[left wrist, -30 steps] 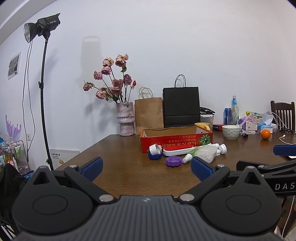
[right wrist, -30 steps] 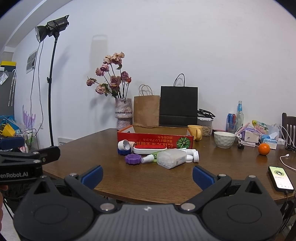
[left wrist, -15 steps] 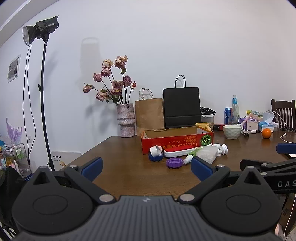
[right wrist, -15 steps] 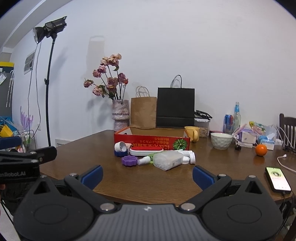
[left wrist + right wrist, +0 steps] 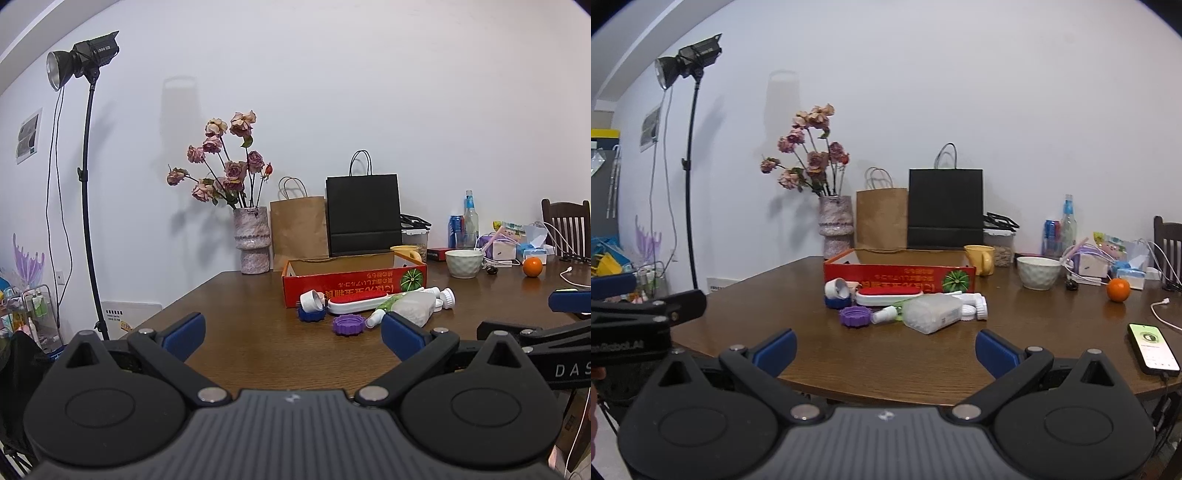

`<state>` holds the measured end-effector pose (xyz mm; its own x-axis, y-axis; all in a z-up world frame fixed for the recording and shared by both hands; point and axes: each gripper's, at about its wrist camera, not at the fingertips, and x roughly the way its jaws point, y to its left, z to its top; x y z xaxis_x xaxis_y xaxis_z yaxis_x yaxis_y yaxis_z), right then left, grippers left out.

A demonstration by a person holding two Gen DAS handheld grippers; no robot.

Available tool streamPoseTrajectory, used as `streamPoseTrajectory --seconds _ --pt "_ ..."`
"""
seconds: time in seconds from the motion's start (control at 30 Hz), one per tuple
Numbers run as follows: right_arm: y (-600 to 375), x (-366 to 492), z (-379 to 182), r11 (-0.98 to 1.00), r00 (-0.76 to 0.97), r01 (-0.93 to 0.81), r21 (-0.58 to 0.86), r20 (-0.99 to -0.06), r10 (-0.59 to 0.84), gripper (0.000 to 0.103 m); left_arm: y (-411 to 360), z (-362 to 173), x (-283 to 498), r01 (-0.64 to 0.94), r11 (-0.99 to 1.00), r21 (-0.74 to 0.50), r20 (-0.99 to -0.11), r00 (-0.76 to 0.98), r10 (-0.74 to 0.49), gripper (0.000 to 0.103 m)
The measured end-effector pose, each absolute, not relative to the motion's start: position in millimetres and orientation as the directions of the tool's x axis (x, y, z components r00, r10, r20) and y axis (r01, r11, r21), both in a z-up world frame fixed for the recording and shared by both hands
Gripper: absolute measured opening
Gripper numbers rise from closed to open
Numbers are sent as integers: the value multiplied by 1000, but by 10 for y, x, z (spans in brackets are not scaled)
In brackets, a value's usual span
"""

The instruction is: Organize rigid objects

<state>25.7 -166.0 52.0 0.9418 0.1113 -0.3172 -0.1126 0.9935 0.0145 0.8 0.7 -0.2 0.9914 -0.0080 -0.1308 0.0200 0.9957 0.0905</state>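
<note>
Clutter is gathered in a small heap on the brown wooden table [image 5: 1052,321], just in front of a shallow red cardboard box [image 5: 899,277] with a green pumpkin picture on its near wall. In the heap, a purple ridged cap [image 5: 854,316] is seen nearest the table's front edge, with a small white spray nozzle [image 5: 884,315] just to its right. A frosted plastic bottle [image 5: 932,313] is laid on its side next to the nozzle, and white ribbed caps [image 5: 977,308] are touching its far end. Behind these, a white tray with a red top [image 5: 891,294] is set against the box wall, and a white cup is tipped on a blue lid [image 5: 836,302] at the heap's left end.

Behind the box, a yellow mug [image 5: 980,258], a brown paper bag [image 5: 881,218] and a black paper bag [image 5: 945,208] are lined up toward the wall, with a vase of dried roses [image 5: 835,225] to their left. To the right, a white bowl [image 5: 1038,272], an orange [image 5: 1118,290] and a phone with a lit screen [image 5: 1153,347] are spread well apart from the heap.

The left gripper [image 5: 291,330] is held over the near table edge with its jaws spread wide and nothing between them. The right gripper [image 5: 884,349] is likewise held wide open and empty, pointed at the heap from short of the table edge.
</note>
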Motion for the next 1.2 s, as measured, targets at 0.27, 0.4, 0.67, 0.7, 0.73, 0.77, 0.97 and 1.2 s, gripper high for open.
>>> streamPoseTrajectory --seconds 0.27,0.4,0.67,0.7,0.73,0.77,0.97,1.2 --pt "-1638 254 519 994 943 -112 11 -315 110 103 13 -1 10 21 996 89 -134 991 -9 103" --pt "-1630 253 517 994 943 -111 12 -314 109 103 17 2 10 21 996 88 -135 991 -9 103" --pt "-1661 265 506 994 942 -105 16 -319 104 103 19 11 16 31 996 84 -147 989 -18 103" --pt "-1670 288 507 995 943 -101 13 -318 100 103 23 21 31 35 996 85 -150 988 -22 103" --pt "-1684 318 511 995 944 -97 7 -315 94 103 30 38 70 46 996 82 -160 987 -33 103" --pt "-1697 359 516 996 948 -94 -5 -306 88 103 41 59 134 66 995 74 -173 983 -53 103" --pt "-1877 847 532 998 954 -55 -25 -296 45 103 95 119 701 53 998 42 -217 975 -42 103" --pt "-2177 1510 324 997 946 -78 -19 -316 68 103 73 28 1366 -4 1000 -7 -311 950 2 103"
